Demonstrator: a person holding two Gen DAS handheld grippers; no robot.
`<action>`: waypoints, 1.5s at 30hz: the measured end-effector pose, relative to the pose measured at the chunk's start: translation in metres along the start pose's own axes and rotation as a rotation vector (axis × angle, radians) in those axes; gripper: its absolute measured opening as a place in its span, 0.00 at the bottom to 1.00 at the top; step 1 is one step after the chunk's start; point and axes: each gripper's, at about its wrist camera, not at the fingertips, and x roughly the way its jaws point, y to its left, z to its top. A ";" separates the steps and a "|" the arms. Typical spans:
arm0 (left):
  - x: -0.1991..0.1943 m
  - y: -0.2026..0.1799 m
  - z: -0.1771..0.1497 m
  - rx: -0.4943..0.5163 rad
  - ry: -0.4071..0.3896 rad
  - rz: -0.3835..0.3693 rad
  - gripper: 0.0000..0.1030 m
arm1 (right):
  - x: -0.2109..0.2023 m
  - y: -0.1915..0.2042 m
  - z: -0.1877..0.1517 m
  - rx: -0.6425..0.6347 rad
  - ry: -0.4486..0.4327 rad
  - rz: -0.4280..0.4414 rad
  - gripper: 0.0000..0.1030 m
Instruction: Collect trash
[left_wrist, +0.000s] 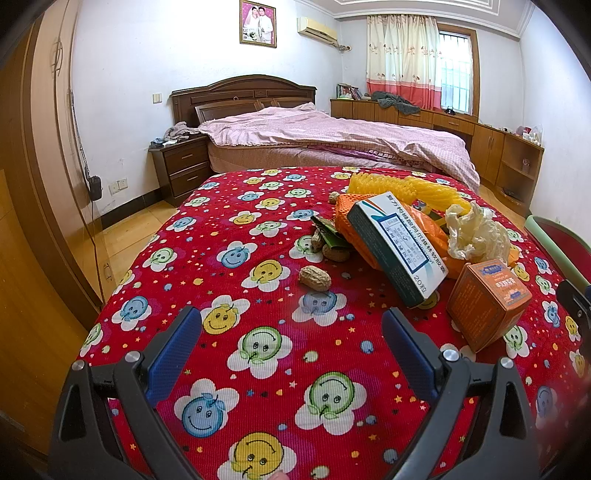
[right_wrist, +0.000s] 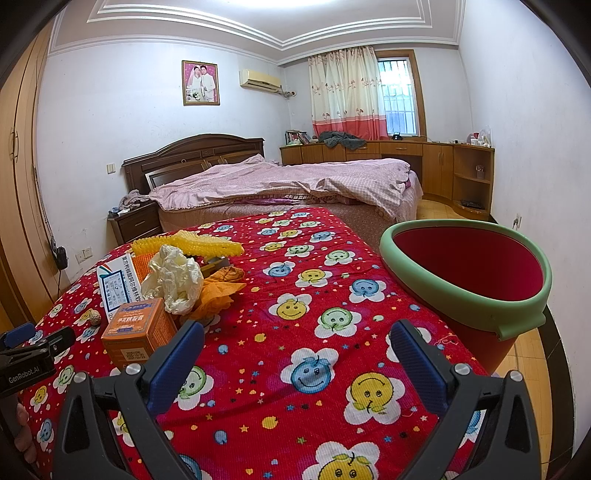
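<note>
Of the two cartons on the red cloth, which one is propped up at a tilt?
The white-and-teal box: it leans on the orange netting with one end raised. The orange box stands on the cloth by itself, nearer the grippers.

Left hand-held gripper (left_wrist: 291, 339), right hand-held gripper (right_wrist: 297, 349): black frames, blue ribbed pads, silver screws.

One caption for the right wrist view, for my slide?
Open right gripper above smiley-print cloth, between trash pile and red bin.
</note>
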 end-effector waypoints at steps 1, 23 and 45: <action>0.000 0.000 0.000 0.000 0.000 0.000 0.95 | 0.000 0.000 0.000 0.000 0.000 0.000 1.00; -0.003 0.004 -0.002 -0.001 0.001 0.012 0.95 | 0.000 0.001 0.002 -0.004 0.000 0.005 1.00; 0.013 -0.010 0.040 -0.080 0.100 -0.165 0.90 | -0.006 -0.030 0.032 0.119 0.068 0.091 1.00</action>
